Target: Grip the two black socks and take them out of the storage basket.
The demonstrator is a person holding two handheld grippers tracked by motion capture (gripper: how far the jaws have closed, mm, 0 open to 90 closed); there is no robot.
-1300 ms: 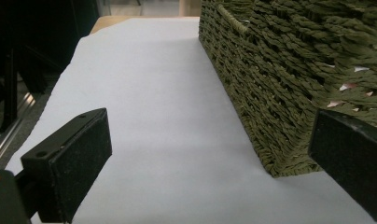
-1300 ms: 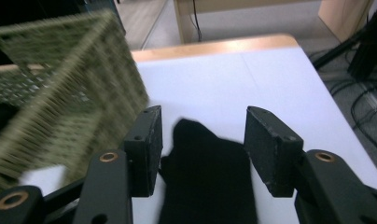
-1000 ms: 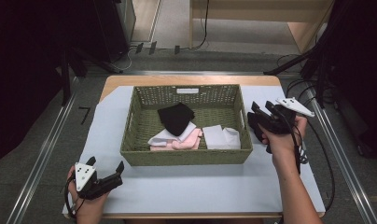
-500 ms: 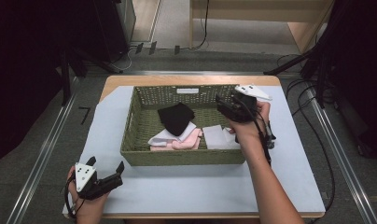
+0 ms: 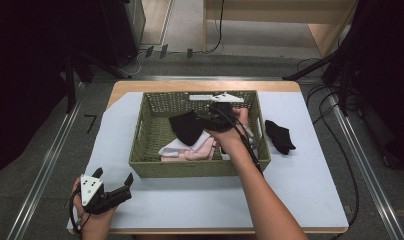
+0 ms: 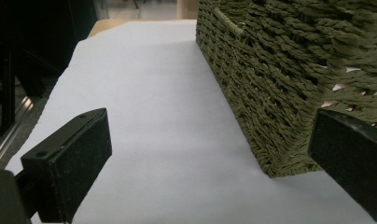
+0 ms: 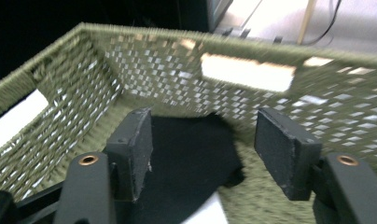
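A woven olive basket stands in the middle of the white-covered table. It holds a black cloth, a pink cloth and a white cloth. My right gripper reaches into the basket from the right and stands open, low over the black cloth's right edge. In the right gripper view that black cloth lies between and below the open gripper, with the basket's far wall behind. My left gripper rests open at the table's front left, holding nothing.
Another black cloth lies on the table just right of the basket. In the left gripper view the open gripper faces bare white cover, with the basket's wall on its right. Cables run along the floor at right.
My right gripper has moved left, from beside the basket's right side to inside it over the black cloth. A black cloth now lies where it was. The left gripper has stayed still.
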